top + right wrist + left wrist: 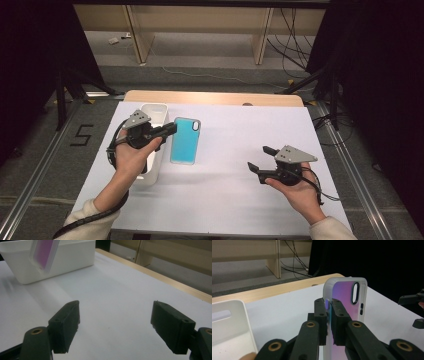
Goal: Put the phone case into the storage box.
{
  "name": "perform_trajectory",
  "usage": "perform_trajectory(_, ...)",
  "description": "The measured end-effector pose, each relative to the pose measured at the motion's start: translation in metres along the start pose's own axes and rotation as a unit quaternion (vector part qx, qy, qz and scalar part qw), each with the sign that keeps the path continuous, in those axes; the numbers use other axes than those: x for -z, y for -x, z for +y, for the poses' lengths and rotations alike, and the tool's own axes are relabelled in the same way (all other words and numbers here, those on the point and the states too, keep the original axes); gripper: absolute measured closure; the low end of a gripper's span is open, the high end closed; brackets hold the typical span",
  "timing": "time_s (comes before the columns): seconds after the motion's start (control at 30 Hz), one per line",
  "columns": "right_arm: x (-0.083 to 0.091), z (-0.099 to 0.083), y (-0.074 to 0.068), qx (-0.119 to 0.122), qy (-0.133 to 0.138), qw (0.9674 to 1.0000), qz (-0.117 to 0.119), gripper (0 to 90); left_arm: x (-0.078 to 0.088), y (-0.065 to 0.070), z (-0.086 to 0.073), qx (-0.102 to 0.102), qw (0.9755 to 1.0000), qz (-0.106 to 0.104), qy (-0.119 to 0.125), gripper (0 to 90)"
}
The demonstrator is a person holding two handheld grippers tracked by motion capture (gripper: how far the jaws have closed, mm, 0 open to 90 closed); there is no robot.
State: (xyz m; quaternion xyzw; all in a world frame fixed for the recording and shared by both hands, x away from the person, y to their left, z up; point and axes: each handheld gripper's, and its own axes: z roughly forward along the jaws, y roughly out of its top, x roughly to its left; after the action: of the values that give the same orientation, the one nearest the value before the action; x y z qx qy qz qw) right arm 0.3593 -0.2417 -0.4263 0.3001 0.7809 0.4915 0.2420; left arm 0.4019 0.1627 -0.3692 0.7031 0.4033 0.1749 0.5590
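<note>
**Phone case gripped beside the white bin**

Left gripper [167, 130] sat over the white bin [156, 111], its fingers [338, 315] pinched tight on one long edge of the phone case [185, 141]. In the left gripper view the case [345, 293] stood on edge between the pads, clear rim outward, back panel reading purple to teal, the oval camera cut-out near its far end. From the high view the case appeared teal and lay just beside the bin, on the side away from the desk's left edge, its long axis parallel to the bin's long wall. Whether the case rested on the desk [240, 135] or hung clear of it could not be told.

Right gripper [260, 159] was held well apart from the bin, across the white desk surface, on the case's far side. Its fingers [65, 325] stood wide with nothing between them, bare desk showing through the gap. The right gripper view looked back toward the bin [62, 257], with the case [43, 252] tilted in front of the bin's wall.

A person's hands held both grippers, sleeves pale, cables trailing back from each.
</note>
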Motion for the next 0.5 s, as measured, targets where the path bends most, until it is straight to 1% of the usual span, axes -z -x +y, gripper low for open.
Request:
perform_trajectory(0.07,0.0005,-0.0003,-0.0001,-0.001,-0.001,1.0,0.0,24.6,0.0008,-0.0005,0.0005,-0.001,1.0,0.002,0.001,84.2)
perform_trajectory(0.13,0.0027,-0.0006,-0.0005,-0.009,-0.01,0.9999,0.003,24.6,0.0014,-0.0013,0.0011,-0.003,1.0,0.001,0.001,84.2)
perform_trajectory(0.17,0.0025,-0.0012,-0.0003,-0.01,-0.006,0.9999,0.002,24.6,0.0015,-0.0014,0.0015,-0.003,1.0,0.002,0.002,84.1)
perform_trajectory(0.2,0.0035,-0.0015,0.0004,-0.006,-0.007,1.0,0.001,24.6,0.0019,-0.0015,0.002,-0.003,1.0,0.003,0.002,84.1)
perform_trajectory(0.27,0.0055,-0.0019,0.0013,-0.008,-0.009,0.9999,0.001,24.6,0.0027,-0.0015,0.0029,-0.001,1.0,0.005,0.002,84.2)
perform_trajectory(0.3,0.0057,-0.0022,0.0017,-0.008,-0.008,0.9999,0.0,24.6,0.0034,-0.0021,0.0035,-0.004,1.0,0.004,0.002,84.1)
perform_trajectory(0.33,0.006,-0.0025,0.002,-0.007,-0.005,1.0,-0.003,24.6,0.0034,-0.0024,0.004,-0.002,1.0,0.004,0.004,84.1)
perform_trajectory(0.37,0.0076,-0.0024,0.0019,-0.009,-0.013,0.9999,-0.005,24.6,0.0038,-0.0027,0.0044,0.001,1.0,0.003,0.004,84.1)
perform_trajectory(0.4,0.0068,-0.0031,0.0019,-0.01,-0.008,0.9999,-0.004,24.6,0.0039,-0.0031,0.0049,0.002,1.0,0.002,0.005,84.1)
perform_trajectory(0.43,0.0083,-0.0028,0.0019,-0.01,-0.017,0.9998,-0.003,24.6,0.0042,-0.0035,0.0054,0.002,1.0,0.001,0.005,84.2)
perform_trajectory(0.47,0.007,-0.0034,0.0023,-0.009,-0.009,0.9999,0.0,24.6,0.0046,-0.0037,0.0059,0.002,1.0,0.002,0.005,84.1)
perform_trajectory(0.5,0.0071,-0.0034,0.0023,-0.009,-0.01,0.9999,-0.001,24.7,0.0049,-0.004,0.0063,0.001,1.0,0.003,0.005,84.2)
